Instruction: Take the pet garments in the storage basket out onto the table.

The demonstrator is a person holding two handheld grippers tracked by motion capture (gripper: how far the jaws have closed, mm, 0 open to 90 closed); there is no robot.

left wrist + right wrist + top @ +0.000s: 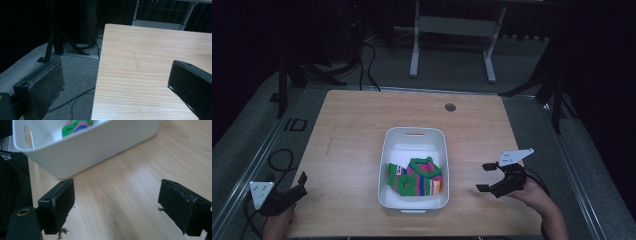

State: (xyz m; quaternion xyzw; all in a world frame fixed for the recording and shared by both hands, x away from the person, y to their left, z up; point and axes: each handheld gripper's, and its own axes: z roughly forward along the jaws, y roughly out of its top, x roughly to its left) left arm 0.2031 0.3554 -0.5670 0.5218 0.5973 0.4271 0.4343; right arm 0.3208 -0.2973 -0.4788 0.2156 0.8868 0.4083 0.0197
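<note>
While both claws are hovering empty, the scene is reading like this, near to far:

Left gripper: the black two-jaw left gripper (292,192) is sitting at the near left corner of the light wooden table (352,130), jaws spread wide with nothing between them; in the left gripper view one jaw is hanging over the floor and the other over the table's left edge.

Right gripper: the black two-jaw right gripper (487,176) is hovering over the near right part of the table, jaws apart and empty, pointing toward the tub and standing just beside its right wall.

Tub: the white rectangular plastic tub (387,165) is standing near the middle of the near edge, with slot handles in its short walls; it is looking light and rigid, and its smooth wall (100,147) is probably slippery.

Knitted item: the striped green, pink, blue and yellow knitted garment (416,177) is lying folded in the near half of the tub, touching its floor.

Handling: the knit is probably soft, light, limp and not fragile; it will sag and unfold when lifted.

Hold: pinching a bunched fold or the thick green ribbed edge from above is looking safest.
</note>
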